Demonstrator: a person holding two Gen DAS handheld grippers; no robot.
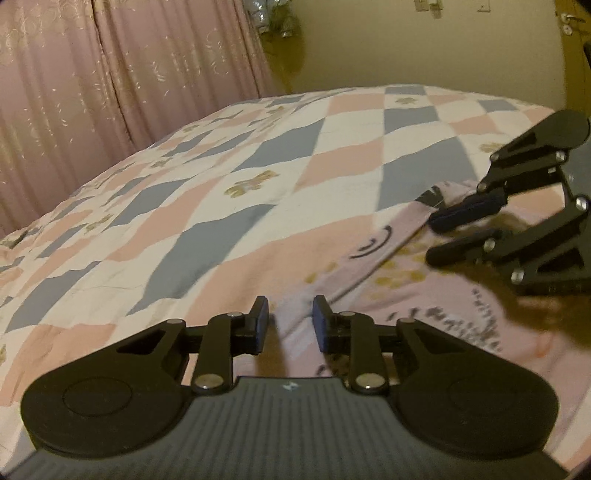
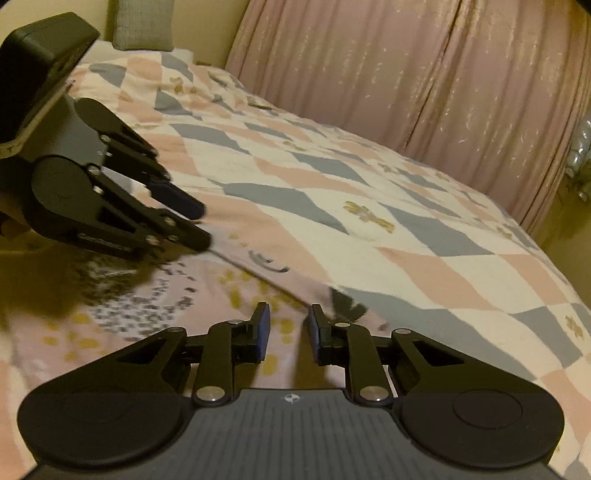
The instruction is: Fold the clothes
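A pale pink garment printed with yellow and dark marks lies spread on the bed, and its long edge runs diagonally across both views. Low over that edge near the camera, my left gripper stands open, with fabric showing in the gap. My right gripper comes in from the right farther along the same edge, its jaws apart. In the right wrist view the garment fills the lower left. My right gripper is open above its edge there, and my left gripper reaches in from the upper left, also open.
The bed carries a quilt of pink, grey-blue and white diamonds that stretches far beyond the garment. Pink curtains hang along the bed's far side. A grey pillow sits at the head, and a wall with a door handle lies beyond.
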